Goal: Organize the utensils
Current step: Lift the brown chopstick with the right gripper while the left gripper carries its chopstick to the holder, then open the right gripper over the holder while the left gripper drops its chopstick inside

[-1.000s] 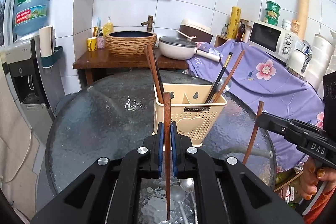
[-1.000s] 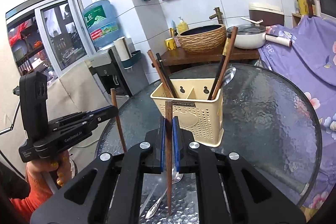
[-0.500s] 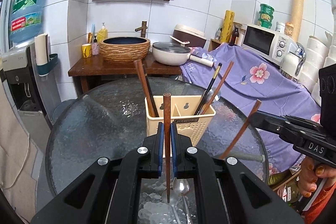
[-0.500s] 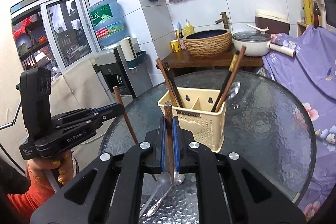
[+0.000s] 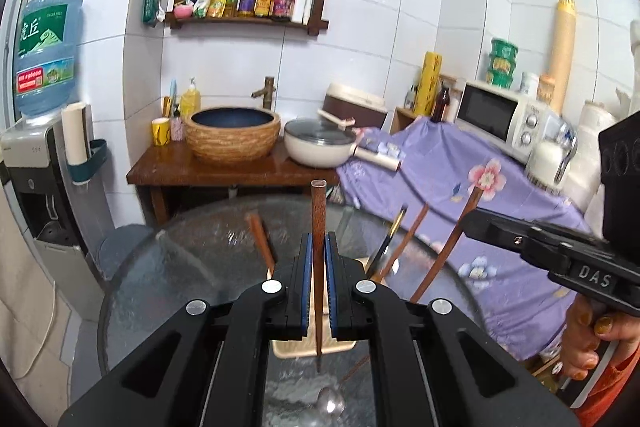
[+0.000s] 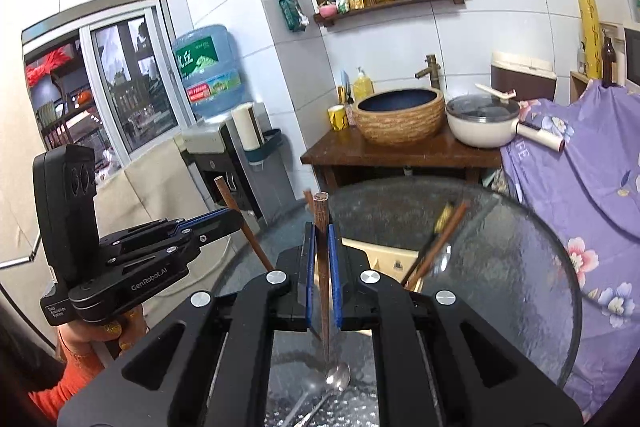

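left gripper [image 5: 316, 267]: fingers clamped on a brown chopstick [image 5: 318, 227], held upright above the holder.
utensil holder [image 6: 384, 259]: cream plastic, on the round glass counter [image 6: 520, 267], mostly hidden behind the fingers; other chopsticks [image 6: 436, 247] lean in its compartments.
spoons [image 6: 336, 375]: metal, lying on the glass near the holder.
right gripper [image 6: 322, 271]: fingers closed on a second brown chopstick [image 6: 322, 227], tilted slightly, tip down toward a spoon.
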`<move>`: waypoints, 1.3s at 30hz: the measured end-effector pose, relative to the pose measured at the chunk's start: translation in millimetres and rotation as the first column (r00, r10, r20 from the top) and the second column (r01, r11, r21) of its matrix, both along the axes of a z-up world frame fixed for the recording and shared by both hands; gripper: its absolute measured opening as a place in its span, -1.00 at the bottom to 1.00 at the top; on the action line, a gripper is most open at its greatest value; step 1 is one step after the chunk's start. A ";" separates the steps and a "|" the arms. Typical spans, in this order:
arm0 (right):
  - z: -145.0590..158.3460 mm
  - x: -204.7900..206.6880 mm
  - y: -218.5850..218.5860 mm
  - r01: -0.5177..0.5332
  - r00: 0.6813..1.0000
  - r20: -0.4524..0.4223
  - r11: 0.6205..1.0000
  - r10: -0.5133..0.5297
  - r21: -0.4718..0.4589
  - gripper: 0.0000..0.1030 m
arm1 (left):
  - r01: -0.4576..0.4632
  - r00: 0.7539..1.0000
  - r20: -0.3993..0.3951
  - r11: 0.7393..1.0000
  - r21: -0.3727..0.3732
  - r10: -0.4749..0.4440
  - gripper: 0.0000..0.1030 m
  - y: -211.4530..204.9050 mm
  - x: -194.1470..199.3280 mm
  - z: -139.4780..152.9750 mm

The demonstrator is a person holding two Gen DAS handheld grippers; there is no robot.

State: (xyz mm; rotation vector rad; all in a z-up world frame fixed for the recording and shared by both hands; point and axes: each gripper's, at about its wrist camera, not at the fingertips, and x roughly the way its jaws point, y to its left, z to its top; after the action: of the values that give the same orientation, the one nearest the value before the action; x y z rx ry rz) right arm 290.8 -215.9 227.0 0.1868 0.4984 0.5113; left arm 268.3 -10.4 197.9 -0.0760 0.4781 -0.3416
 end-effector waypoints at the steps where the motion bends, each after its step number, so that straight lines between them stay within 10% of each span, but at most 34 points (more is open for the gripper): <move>1: 8.0 3.6 -2.2 0.012 1.000 0.009 1.000 -0.012 0.004 -0.85 | -0.005 1.000 0.009 1.000 -0.005 0.005 -0.87 -0.2 2.1 7.2; 13: 57.6 51.6 -5.1 0.158 0.981 0.114 0.987 -0.154 -0.027 -0.85 | -0.101 0.992 0.067 0.995 -0.021 0.102 -0.87 -16.8 43.8 58.7; 26: -44.4 83.8 14.5 0.154 0.988 0.019 0.983 -0.153 -0.097 -0.85 | -0.116 0.992 -0.043 0.992 0.040 0.118 -0.87 -22.7 82.2 -39.7; 39: -81.5 86.7 17.6 0.152 0.988 -0.004 0.982 -0.153 -0.116 -0.85 | -0.124 0.985 -0.110 0.990 0.062 0.130 -0.87 -14.8 90.4 -91.8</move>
State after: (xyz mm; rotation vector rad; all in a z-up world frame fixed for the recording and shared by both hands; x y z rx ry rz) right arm 377.4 -198.3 145.5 0.1164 0.5201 0.3307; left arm 358.7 -25.1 106.1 -0.0725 0.5929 -0.1995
